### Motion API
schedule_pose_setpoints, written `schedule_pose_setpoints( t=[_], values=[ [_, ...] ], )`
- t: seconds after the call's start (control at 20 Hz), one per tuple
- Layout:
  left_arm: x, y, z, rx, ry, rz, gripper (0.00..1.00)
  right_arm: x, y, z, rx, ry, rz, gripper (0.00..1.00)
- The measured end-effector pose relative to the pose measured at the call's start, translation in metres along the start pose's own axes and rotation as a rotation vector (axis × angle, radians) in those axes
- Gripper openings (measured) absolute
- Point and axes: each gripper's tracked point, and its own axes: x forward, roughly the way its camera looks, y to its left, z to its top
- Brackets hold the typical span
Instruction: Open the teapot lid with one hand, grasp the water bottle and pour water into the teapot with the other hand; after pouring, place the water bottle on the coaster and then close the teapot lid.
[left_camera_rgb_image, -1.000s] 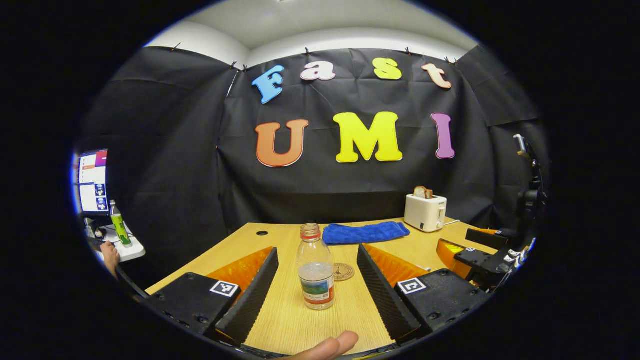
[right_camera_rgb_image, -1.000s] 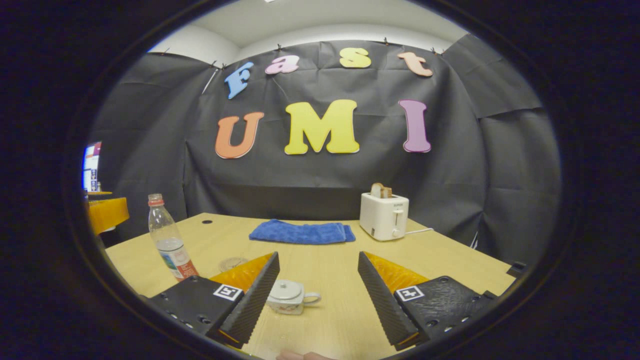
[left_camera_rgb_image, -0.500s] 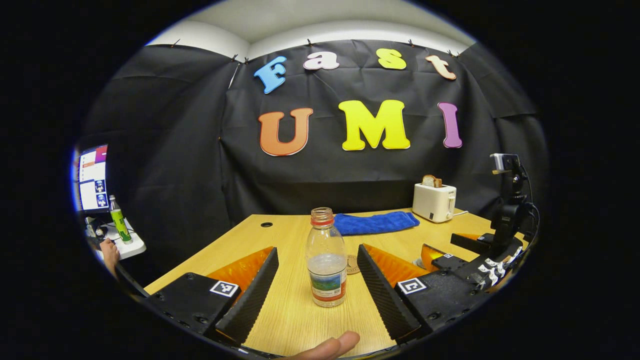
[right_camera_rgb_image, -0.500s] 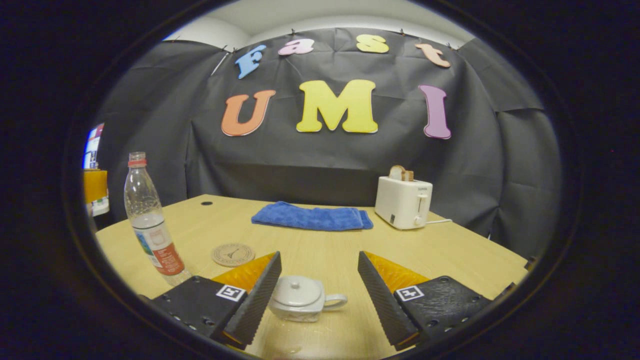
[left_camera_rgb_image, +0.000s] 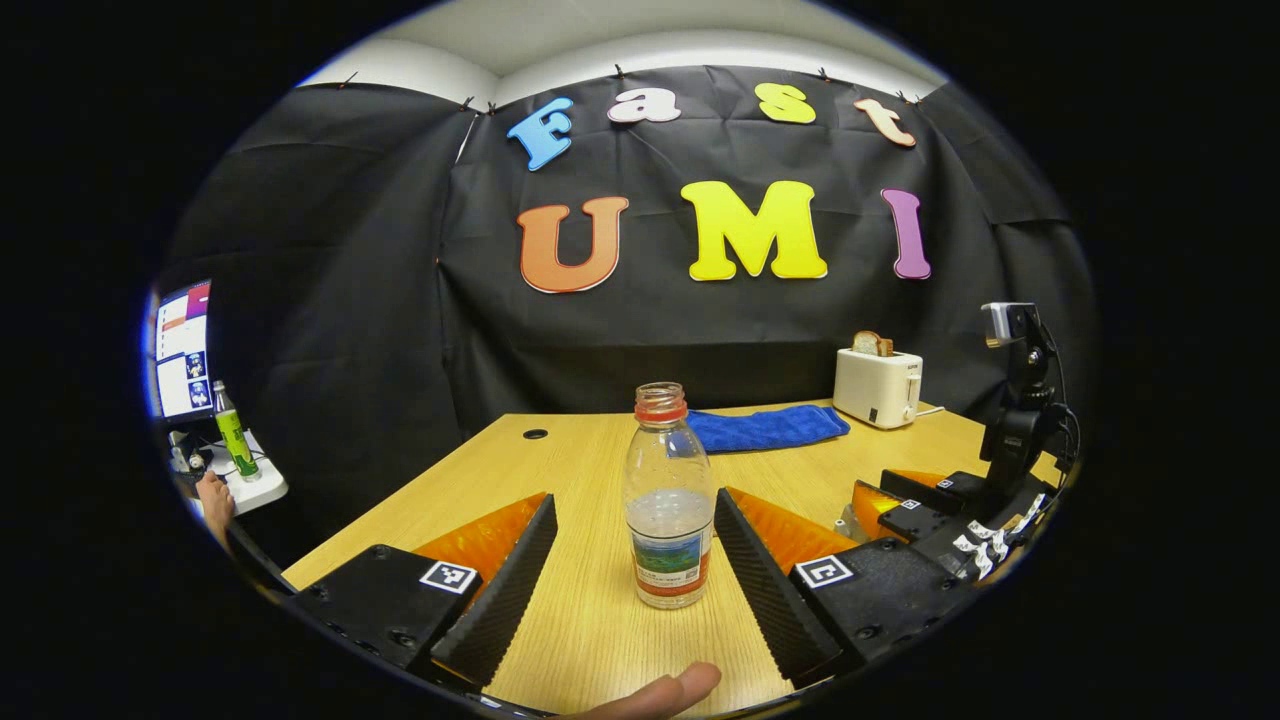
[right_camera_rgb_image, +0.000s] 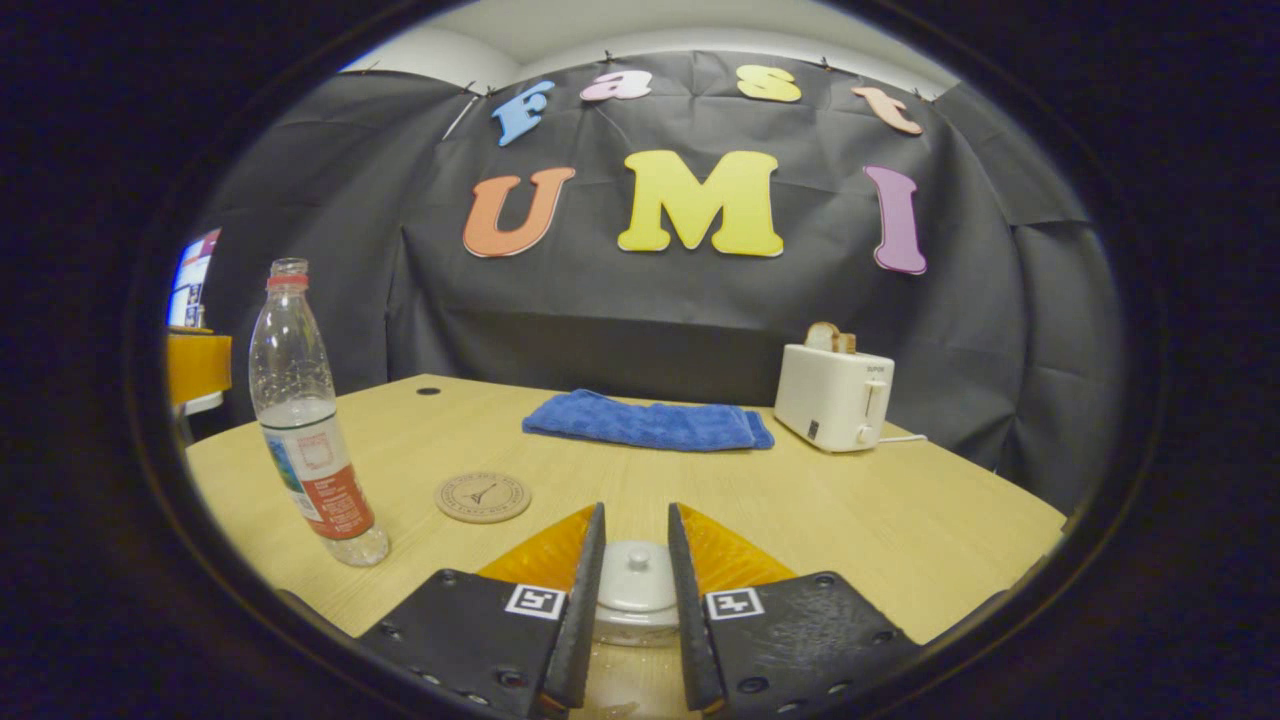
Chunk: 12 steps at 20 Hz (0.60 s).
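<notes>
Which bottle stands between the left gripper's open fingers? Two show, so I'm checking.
The clear water bottle with the red neck ring, not the green bottle off the table.

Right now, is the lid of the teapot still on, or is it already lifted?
Still on. In the right gripper view the lid sits flat on the teapot, with the right tongs narrowed around its knob; contact cannot be told.

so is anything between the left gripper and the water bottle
Nothing visible. The water bottle stands upright between the open fingers of the left gripper, close beside the finger on the view's right, with bare table around its base.
</notes>
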Motion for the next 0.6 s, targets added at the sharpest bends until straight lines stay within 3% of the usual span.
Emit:
schedule_pose_setpoints(
  t=[0.1,0.25,0.3,0.6],
  values=[
    [0.002,-0.003,0.002,-0.001,-0.011,-0.011,0.99,-0.001,0.002,-0.003,0.0,0.008,0.008,0.19],
    [0.005,-0.002,-0.004,-0.024,0.0,-0.003,0.99,0.001,-0.004,-0.001,0.001,-0.006,-0.008,0.1],
    [0.009,0.0,-0.006,-0.04,0.006,0.005,0.99,0.003,-0.005,-0.001,0.005,-0.01,-0.003,0.02],
    [0.017,0.002,-0.015,-0.159,0.026,-0.011,0.99,-0.01,-0.004,0.022,0.001,-0.092,0.003,0.02]
  ],
)
